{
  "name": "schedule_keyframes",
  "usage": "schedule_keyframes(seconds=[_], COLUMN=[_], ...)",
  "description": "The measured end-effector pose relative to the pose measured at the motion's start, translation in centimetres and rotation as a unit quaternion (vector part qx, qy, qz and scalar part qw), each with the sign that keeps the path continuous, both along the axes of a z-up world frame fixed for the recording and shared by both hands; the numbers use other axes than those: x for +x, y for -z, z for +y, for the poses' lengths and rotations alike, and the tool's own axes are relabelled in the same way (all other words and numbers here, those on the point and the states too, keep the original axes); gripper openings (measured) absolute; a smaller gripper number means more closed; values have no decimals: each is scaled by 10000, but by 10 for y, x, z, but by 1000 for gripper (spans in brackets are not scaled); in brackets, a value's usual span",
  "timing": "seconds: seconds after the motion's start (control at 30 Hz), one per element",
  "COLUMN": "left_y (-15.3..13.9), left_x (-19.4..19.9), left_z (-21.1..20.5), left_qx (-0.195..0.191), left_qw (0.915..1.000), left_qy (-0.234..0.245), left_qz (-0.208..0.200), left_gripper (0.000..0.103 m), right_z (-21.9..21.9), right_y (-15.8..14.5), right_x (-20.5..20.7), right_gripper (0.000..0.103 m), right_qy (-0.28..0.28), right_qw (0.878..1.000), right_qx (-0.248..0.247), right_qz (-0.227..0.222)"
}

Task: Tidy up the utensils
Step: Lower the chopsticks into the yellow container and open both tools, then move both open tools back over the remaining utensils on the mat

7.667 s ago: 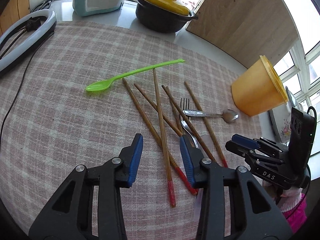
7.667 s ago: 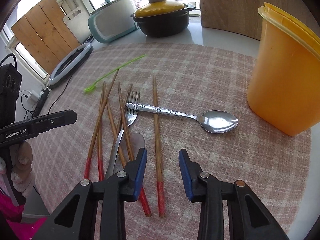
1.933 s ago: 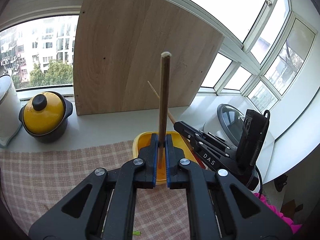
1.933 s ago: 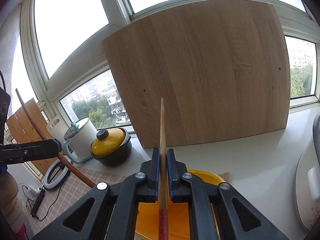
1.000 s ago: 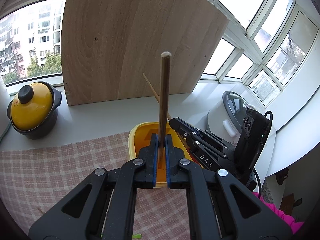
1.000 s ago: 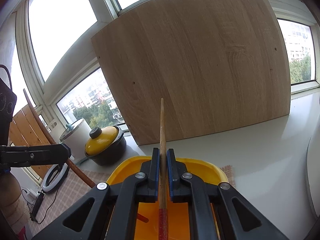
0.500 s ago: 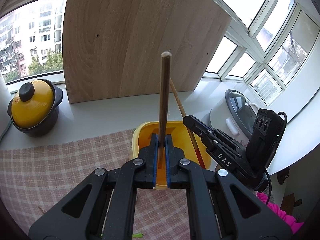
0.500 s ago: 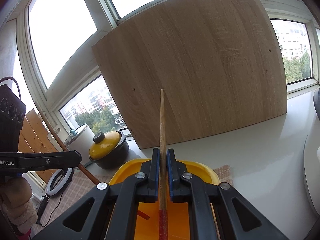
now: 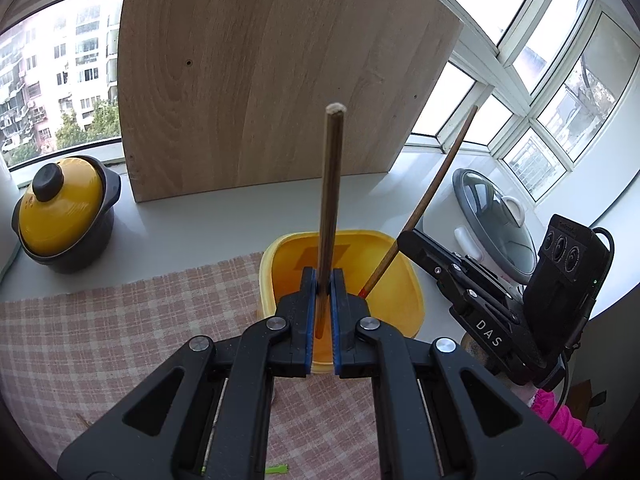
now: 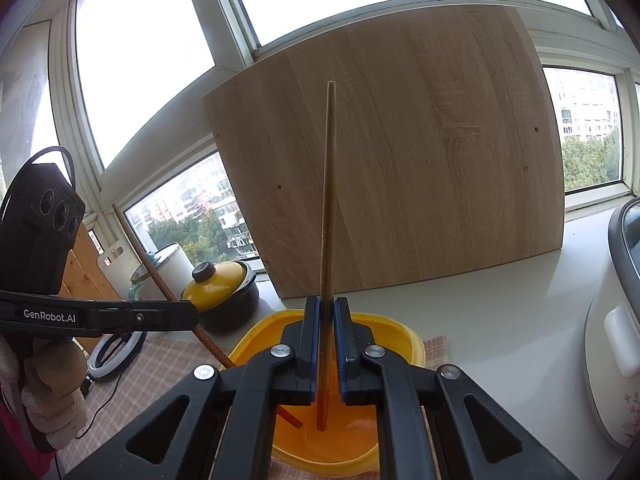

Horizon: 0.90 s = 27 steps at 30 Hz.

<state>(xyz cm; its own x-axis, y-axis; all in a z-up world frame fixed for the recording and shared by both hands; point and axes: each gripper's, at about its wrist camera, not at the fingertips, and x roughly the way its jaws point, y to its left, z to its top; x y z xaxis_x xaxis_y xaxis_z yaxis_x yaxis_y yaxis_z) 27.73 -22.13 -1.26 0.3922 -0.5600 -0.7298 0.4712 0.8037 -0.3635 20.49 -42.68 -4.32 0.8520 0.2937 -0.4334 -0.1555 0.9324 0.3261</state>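
Left wrist view: left tongs [image 9: 323,280] clenched on a chopstick [image 9: 330,192], stick upright, pale end up, lower part going down between the blue pads [image 9: 308,316] over the yellow tub [image 9: 404,280]. Tub sits at the edge of the checked mat [image 9: 100,340] on the bench [image 9: 200,224], open top facing up. Right tongs [image 9: 404,240] seen at right, black w/ "DAS" print, clenched on a 2nd chopstick [image 9: 436,184] that slants up-right; its red tip is inside the tub mouth. Right wrist view: right tongs [image 10: 327,312] grasping that 2nd stick [image 10: 328,200], near vertical, red end low inside the tub [image 10: 412,344], can't tell if it touches the bottom. Left tongs [image 10: 192,316] at left w/ "GenRobot.AI" print, its stick [image 10: 160,280] slanting down-right into the tub, red tip in there too. Wood board [image 9: 260,80] leans on the window behind. Yellow-lid pot [image 9: 60,212] left on the sill, rice cooker [image 9: 492,216] right of the tub. Gloved hand [image 10: 52,392] under the left tool.
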Motion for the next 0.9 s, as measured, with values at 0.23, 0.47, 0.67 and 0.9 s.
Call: schedule_keyframes(seconds=[0.23,0.47,0.67,0.9], left_y=[0,-7,-15,-24], left_x=[-1,-6,-19,-42], left_z=[0,6,19,53], left_qx=[53,18,-11,-18], left_qw=[10000,9999,9995,9979], left_qy=[-26,-66,-99,-354], left_qz=[9,-127,-300,-550], left_gripper=[22,26,26,26], right_z=[-2,-5,-3,8], right_y=[0,-2,-13,-26], right_x=[-4,-12,-27,-47], right_gripper=[22,24,28,33], right_qy=[60,97,116,-74], right_qw=[9999,9998,9999,9998], right_qx=[-65,-54,-77,-172], right_qz=[82,140,47,16])
